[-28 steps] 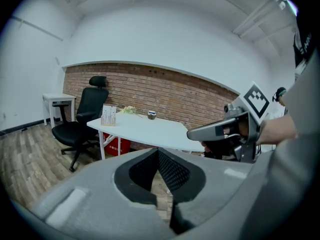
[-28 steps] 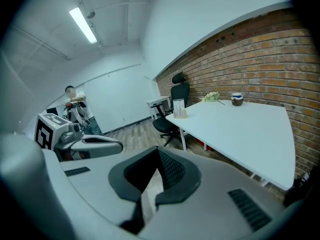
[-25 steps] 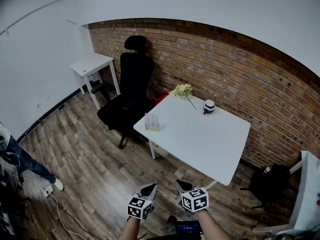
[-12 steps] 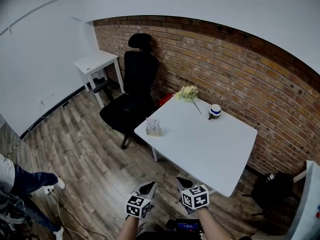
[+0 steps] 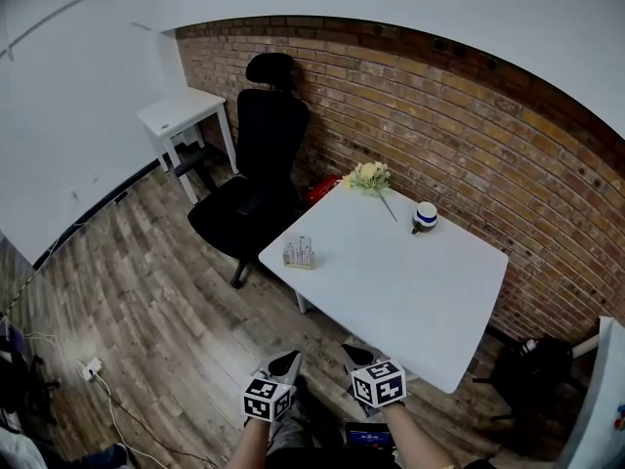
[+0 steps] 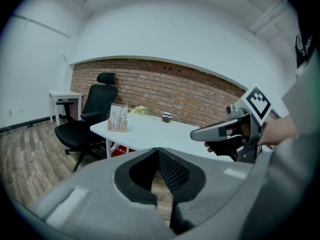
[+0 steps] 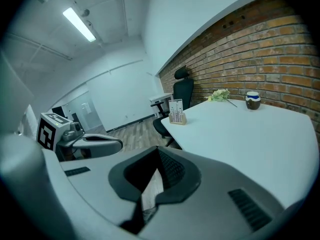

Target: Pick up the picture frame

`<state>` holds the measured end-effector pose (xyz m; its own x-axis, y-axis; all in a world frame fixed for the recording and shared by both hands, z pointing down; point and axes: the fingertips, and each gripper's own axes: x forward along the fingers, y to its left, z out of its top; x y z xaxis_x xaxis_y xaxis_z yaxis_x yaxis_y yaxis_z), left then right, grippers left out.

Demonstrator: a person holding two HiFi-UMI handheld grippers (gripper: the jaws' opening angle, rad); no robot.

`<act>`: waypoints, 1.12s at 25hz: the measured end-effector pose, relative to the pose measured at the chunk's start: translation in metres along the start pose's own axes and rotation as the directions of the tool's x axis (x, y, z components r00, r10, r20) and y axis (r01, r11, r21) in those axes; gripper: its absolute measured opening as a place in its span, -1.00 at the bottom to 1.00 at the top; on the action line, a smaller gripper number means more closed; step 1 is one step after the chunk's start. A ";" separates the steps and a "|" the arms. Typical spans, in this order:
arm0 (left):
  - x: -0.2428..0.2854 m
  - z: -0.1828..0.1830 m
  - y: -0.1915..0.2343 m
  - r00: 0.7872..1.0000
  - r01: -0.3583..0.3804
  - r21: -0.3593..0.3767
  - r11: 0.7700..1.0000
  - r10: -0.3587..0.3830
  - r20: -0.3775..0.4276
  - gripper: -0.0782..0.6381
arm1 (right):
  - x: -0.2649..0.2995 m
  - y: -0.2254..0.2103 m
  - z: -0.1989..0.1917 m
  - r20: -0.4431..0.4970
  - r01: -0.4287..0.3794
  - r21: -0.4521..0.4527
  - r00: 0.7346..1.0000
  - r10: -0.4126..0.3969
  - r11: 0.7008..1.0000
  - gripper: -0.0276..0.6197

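Both forearms reach in side by side off the near edge of the white table (image 5: 410,281), marker cubes uppermost and both tools tilted slightly down towards it. The left gripper (image 5: 289,365) hangs over the wooden floor (image 5: 156,291) out from that edge. The right gripper (image 5: 354,356) sits just beside the edge. Each pair of jaws is pressed together with nothing between them. The picture frame (image 5: 298,254) stands upright at the table's left corner, close to the edge and well apart from both tools. A bunch of flowers (image 5: 369,176) lies at the table's far corner, and a blue-and-white cup (image 5: 425,216) stands near the far edge; the middle of the tabletop is bare. A black office chair (image 5: 259,174) is drawn up just beside the frame's corner, and a small white side table (image 5: 186,113) stands beyond it. The brick wall (image 5: 469,135) runs close along the table's far side. Left of the table the floor lies open, with a cable (image 5: 107,408) trailing across it well away from the table.
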<state>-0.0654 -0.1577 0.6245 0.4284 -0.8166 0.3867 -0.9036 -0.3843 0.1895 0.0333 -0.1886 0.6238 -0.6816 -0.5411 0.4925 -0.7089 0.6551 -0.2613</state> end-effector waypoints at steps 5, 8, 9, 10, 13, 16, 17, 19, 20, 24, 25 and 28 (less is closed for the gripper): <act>0.033 0.018 0.032 0.999 0.031 0.002 1.000 -0.031 0.013 -0.75 | 0.033 -0.019 0.019 -0.006 0.034 0.004 0.999 -0.034 0.999 -0.89; 0.052 0.031 0.055 0.999 0.052 0.001 0.999 -0.052 0.008 -0.75 | 0.058 -0.028 0.037 -0.010 0.052 0.009 0.999 -0.052 0.999 -0.89; 0.059 0.035 0.064 0.998 0.057 0.000 0.998 -0.057 0.005 -0.75 | 0.067 -0.031 0.044 -0.010 0.058 0.013 0.998 -0.057 0.998 -0.89; 0.065 0.039 0.074 0.998 0.062 -0.001 0.998 -0.062 0.001 -0.75 | 0.076 -0.033 0.051 -0.010 0.063 0.017 0.998 -0.063 0.998 -0.89; 0.083 0.055 0.105 0.996 0.084 0.000 0.996 -0.084 -0.005 -0.75 | 0.105 -0.037 0.070 -0.014 0.080 0.030 0.997 -0.079 0.996 -0.89; 0.102 0.071 0.133 0.994 0.107 0.006 0.994 -0.107 -0.011 -0.75 | 0.134 -0.044 0.089 -0.019 0.099 0.039 0.995 -0.098 0.994 -0.89; 0.109 0.076 0.142 0.993 0.116 0.009 0.993 -0.116 -0.013 -0.75 | 0.143 -0.046 0.096 -0.019 0.106 0.043 0.994 -0.105 0.993 -0.89; 0.121 0.086 0.160 0.991 0.132 0.013 0.991 -0.132 -0.016 -0.75 | 0.161 -0.050 0.108 -0.016 0.119 0.052 0.993 -0.118 0.992 -0.89; 0.127 0.091 0.168 0.990 0.140 0.014 0.990 -0.140 -0.017 -0.75 | 0.169 -0.052 0.115 -0.014 0.125 0.054 0.992 -0.125 0.991 -0.89; 0.147 0.108 0.192 0.985 0.171 0.026 0.985 -0.171 -0.018 -0.75 | 0.192 -0.059 0.135 -0.010 0.150 0.058 0.989 -0.149 0.987 -0.89; 0.152 0.110 0.196 0.984 0.176 0.029 0.984 -0.176 -0.019 -0.75 | 0.196 -0.061 0.137 -0.011 0.154 0.060 0.988 -0.153 0.986 -0.89; 0.162 0.113 0.199 0.980 0.198 0.022 0.980 -0.197 -0.032 -0.75 | 0.203 -0.068 0.142 -0.019 0.166 0.068 0.986 -0.165 0.984 -0.89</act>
<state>-0.1762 -0.4146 0.6231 0.5980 -0.7110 0.3701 -0.8009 -0.5476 0.2421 -0.0823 -0.4178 0.6239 -0.5520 -0.6316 0.5444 -0.8226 0.5194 -0.2315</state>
